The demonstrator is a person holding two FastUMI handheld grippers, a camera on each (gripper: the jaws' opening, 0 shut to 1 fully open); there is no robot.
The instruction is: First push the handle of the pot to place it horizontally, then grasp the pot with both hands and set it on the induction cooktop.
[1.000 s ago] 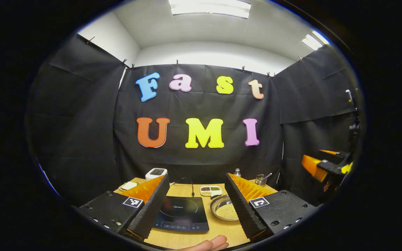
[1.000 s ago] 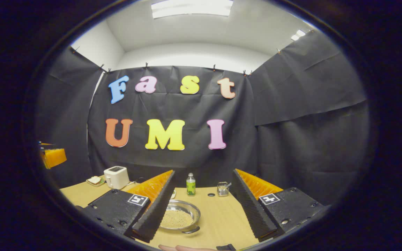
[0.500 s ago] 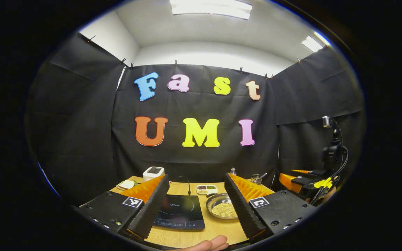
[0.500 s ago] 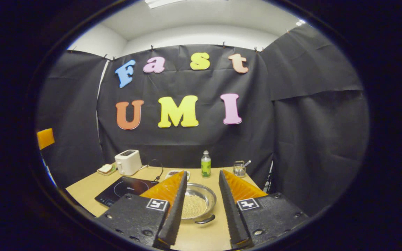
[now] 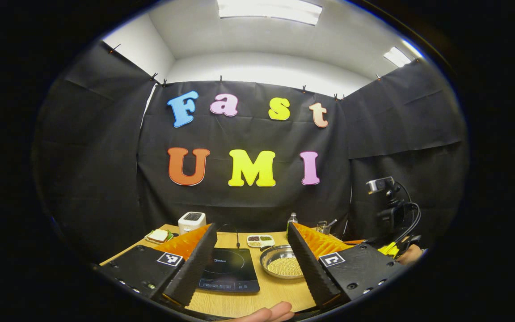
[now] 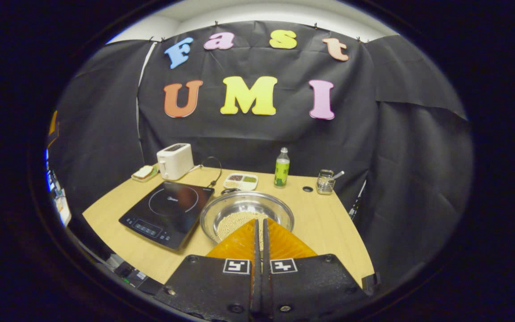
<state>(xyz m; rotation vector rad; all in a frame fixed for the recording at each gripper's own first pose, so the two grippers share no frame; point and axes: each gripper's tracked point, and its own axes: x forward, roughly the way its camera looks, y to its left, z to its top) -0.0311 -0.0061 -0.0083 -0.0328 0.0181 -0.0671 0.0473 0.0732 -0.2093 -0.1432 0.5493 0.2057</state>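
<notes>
Step one, handle push, not started. Right gripper (image 6: pixel 261 232) closed on nothing, hovering above the pot's (image 6: pixel 246 213) near rim. Left gripper (image 5: pixel 251 259) spread wide, empty. Pot sits mid-worktop (image 6: pixel 320 223), just right of the induction cooktop (image 6: pixel 168 212). Next: drop closed tips beside the handle; it's hidden here.

- My left gripper (image 5: pixel 248 264) hangs above the tabletop (image 5: pixel 257 300), jaws spread wide.
- Between them I see the induction cooktop (image 5: pixel 230 277), beside the pot (image 5: pixel 280 267) of small beads.
</notes>
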